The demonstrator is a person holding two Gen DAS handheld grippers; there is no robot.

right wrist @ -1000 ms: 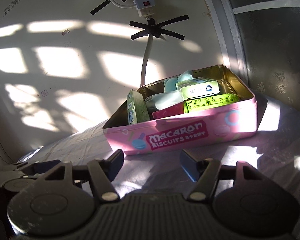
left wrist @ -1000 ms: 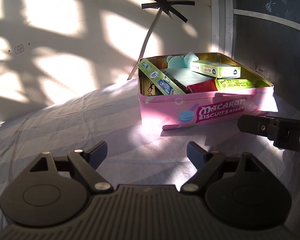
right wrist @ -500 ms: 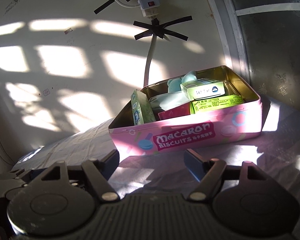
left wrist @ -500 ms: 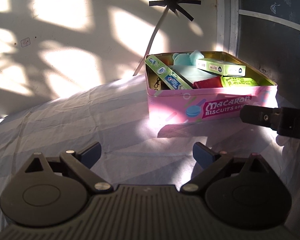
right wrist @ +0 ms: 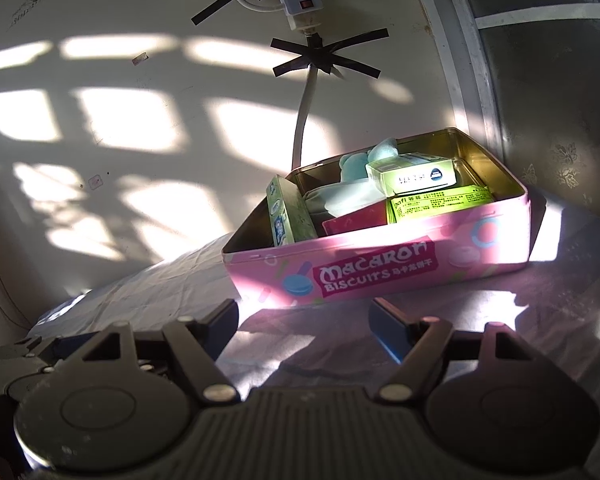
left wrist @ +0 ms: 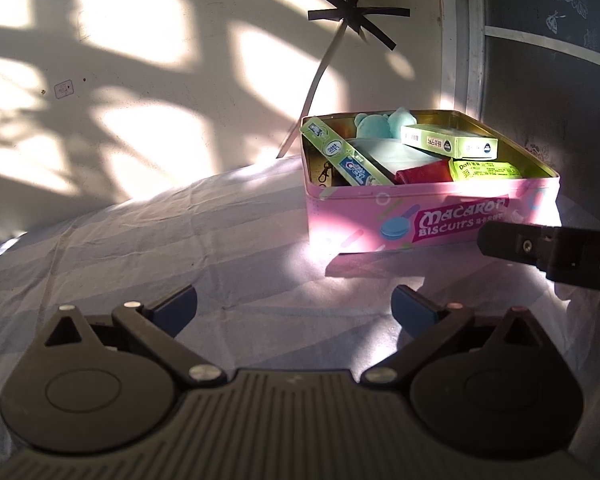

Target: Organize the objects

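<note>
Pink biscuit tin (left wrist: 400,216) is what both grippers face, and neither has hold of it. Left gripper (left wrist: 294,304) hangs over the striped sheet (left wrist: 160,232) with its jaws spread wide — they have just been opening further, and only bare cloth shows between them. Right gripper (right wrist: 302,318) stands open too, less widely, nothing between its fingers; its left finger (left wrist: 512,242) pokes into the left wrist view from the right edge, just before the tin's front wall.

Beyond the fingertips the tin sits lidless on the sheet, close to the sunlit wall (left wrist: 140,80), its front reading "Macaron Biscuits". Inside — a long toothpaste box (left wrist: 346,152) leaning along the left side, a teal plush toy (left wrist: 380,124) at the back, a pale green box (left wrist: 448,142) lying on top toward the right, a lime-green packet (left wrist: 484,170) under it, a red pouch (left wrist: 422,172) near the front, and a metal clasp (left wrist: 325,174) in the front left corner. A white cable (right wrist: 302,120) runs down the wall behind the tin, held by crossed black tape (right wrist: 324,58) beneath a power strip (right wrist: 300,0).
</note>
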